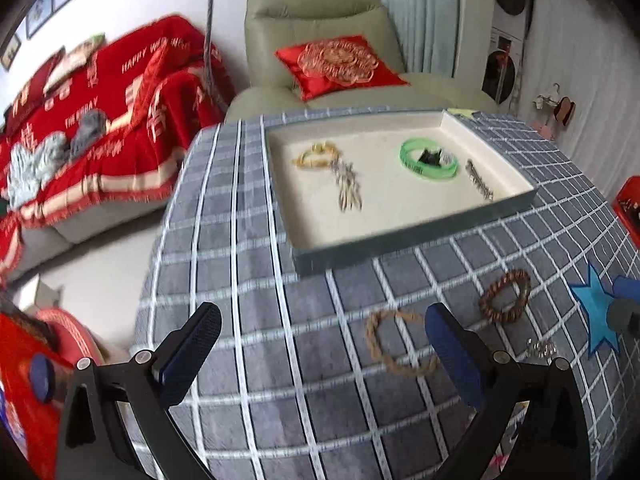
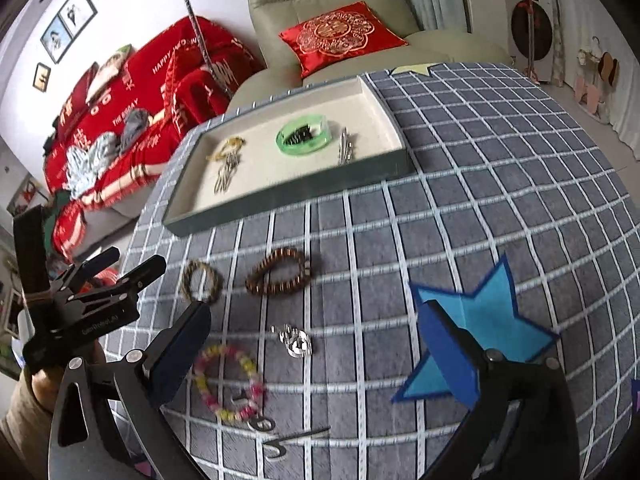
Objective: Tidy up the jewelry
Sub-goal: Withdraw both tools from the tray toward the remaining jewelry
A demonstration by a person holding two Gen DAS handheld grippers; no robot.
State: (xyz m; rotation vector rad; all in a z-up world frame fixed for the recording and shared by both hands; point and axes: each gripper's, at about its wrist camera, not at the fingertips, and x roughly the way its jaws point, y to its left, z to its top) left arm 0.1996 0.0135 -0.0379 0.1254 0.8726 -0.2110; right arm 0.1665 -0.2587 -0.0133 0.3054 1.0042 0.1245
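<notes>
Four pieces stored: tray (image 2: 192, 224) holds them.
Several left: bracelets (image 2: 280, 272) lie on the worktop (image 2: 480, 160).
Grippers: left gripper (image 1: 324, 328) and right gripper (image 2: 316, 316) released, empty.

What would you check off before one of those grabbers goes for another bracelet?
1. Left hand-held gripper open, nothing in it: ok.
2. Right hand-held gripper open, nothing in it: ok.
3. Tray has bare floor left: ok.
4. Brown bead bracelet lies apart from the braided bracelet: ok.
5. Pink-and-yellow bracelet free of the metal clasp beside it: cannot tell.
6. Small silver piece easy to grip: cannot tell.
</notes>
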